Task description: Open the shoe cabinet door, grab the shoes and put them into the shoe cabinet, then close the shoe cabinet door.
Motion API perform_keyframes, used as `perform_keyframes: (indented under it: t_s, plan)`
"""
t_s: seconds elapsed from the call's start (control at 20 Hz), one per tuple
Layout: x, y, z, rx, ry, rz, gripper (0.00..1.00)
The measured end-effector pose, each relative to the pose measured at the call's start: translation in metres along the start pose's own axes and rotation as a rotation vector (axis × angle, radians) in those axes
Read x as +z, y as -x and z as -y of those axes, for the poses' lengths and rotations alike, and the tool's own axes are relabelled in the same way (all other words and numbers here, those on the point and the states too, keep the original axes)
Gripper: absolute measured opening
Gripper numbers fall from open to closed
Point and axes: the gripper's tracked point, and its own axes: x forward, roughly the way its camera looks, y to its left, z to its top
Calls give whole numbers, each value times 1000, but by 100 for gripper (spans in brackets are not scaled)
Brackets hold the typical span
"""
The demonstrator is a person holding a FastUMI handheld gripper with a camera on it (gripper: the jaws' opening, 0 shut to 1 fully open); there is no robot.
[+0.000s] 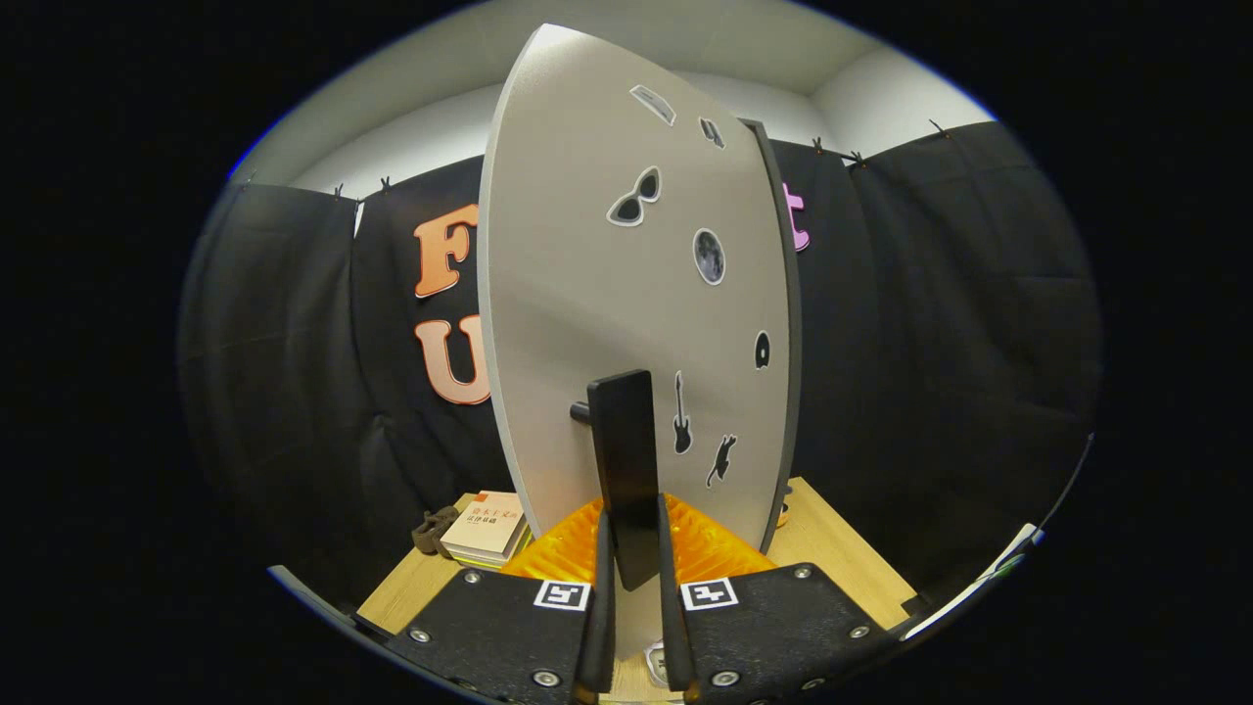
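A wooden surface (pixel 832 548) stands before black cloth walls. The tongs (pixel 634 587) are clamped on the dark handle (pixel 626 470) of the grey shoe cabinet door (pixel 597 274). Left of them, beyond the fingers, lies a book (pixel 485 529).

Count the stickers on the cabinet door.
7 on the pale grey cabinet door: two at top, sunglasses, moon, small oval, guitar and cat by the black handle that the hand-held gripper grips. More may be hidden.

Black cloth wall (pixel 940 343), wooden table (pixel 842 558).
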Motion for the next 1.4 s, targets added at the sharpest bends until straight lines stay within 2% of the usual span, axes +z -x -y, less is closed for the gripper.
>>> perform_keyframes:
  t_s: [0.25,0.65,0.8,1.05,1.4]
  plan:
    - [4,13,30,-42,-7,11,19]
    - [0,38,114,-162,-34,21,19]
    - [2,47,142,-182,-33,27,19]
    - [4,51,181,-239,12,29,12]
    - [-4,58,227,-348,45,5,12]
